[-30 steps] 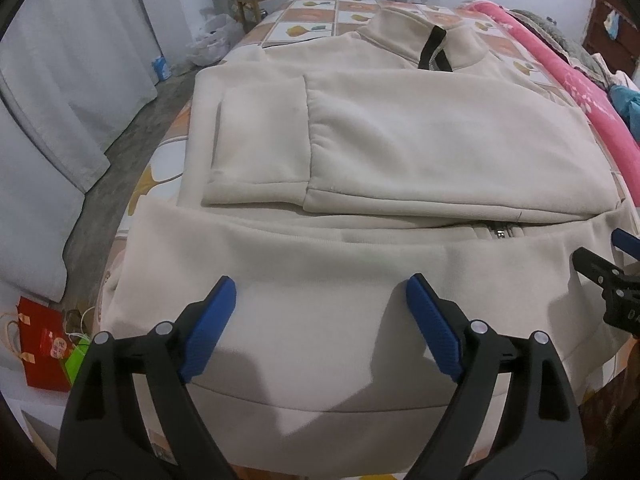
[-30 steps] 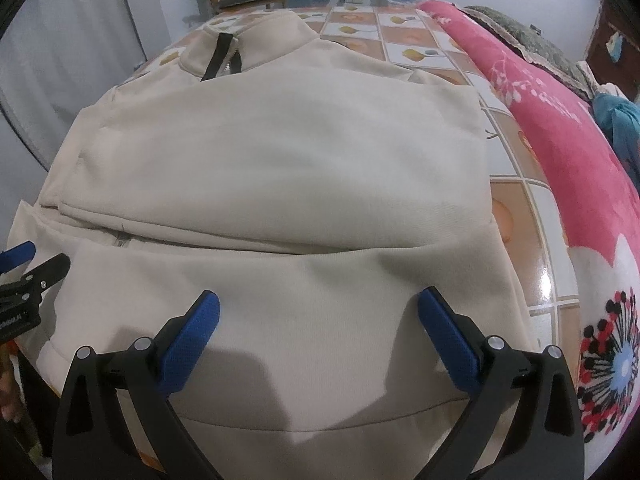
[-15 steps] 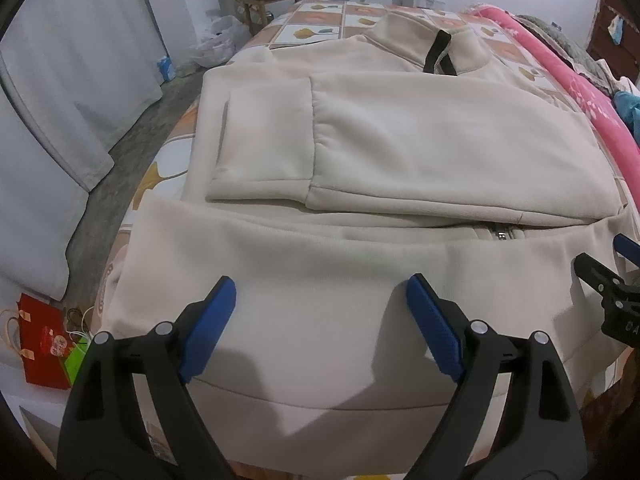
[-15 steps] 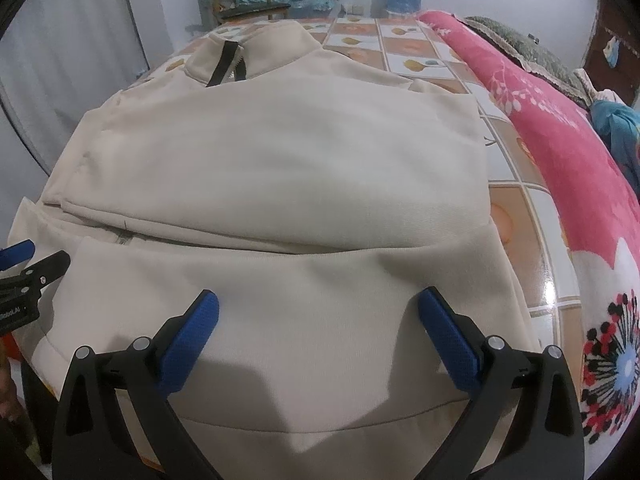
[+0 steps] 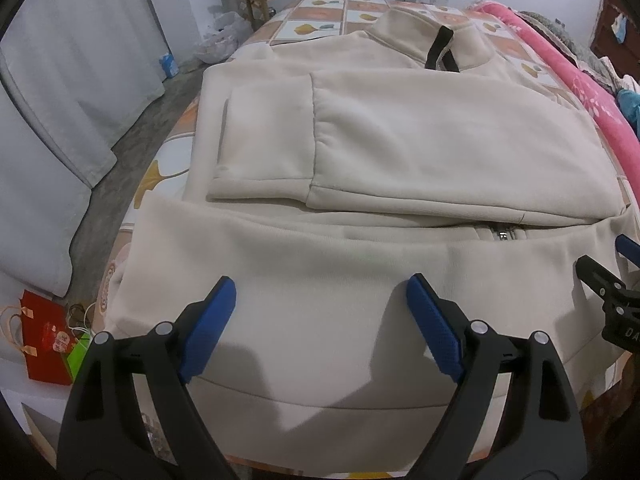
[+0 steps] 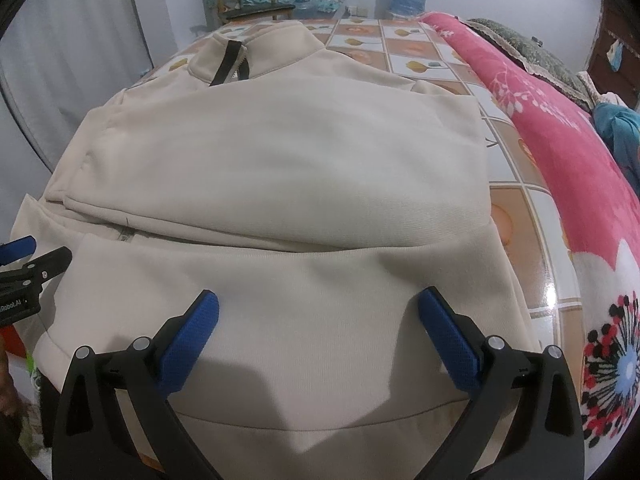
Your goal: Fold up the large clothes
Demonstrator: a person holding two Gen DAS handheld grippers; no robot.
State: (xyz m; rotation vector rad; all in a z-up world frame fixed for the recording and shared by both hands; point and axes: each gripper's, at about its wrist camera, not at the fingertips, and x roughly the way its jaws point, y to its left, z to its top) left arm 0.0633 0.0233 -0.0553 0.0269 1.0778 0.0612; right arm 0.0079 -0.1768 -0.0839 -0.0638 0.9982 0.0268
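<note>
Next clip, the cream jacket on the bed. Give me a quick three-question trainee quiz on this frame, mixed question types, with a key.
1. True or false: the left gripper is clamped on the jacket's hem.
2. Multiple choice: where do the sleeves lie? A) hanging off the bed B) folded across the chest C) tucked under the pink blanket
3. Fill in: a dark zip shows at the jacket's ____, at the far end from the grippers.

Key:
1. False. Its fingers stand wide apart above the fabric; the right gripper does the same.
2. B
3. collar
</note>
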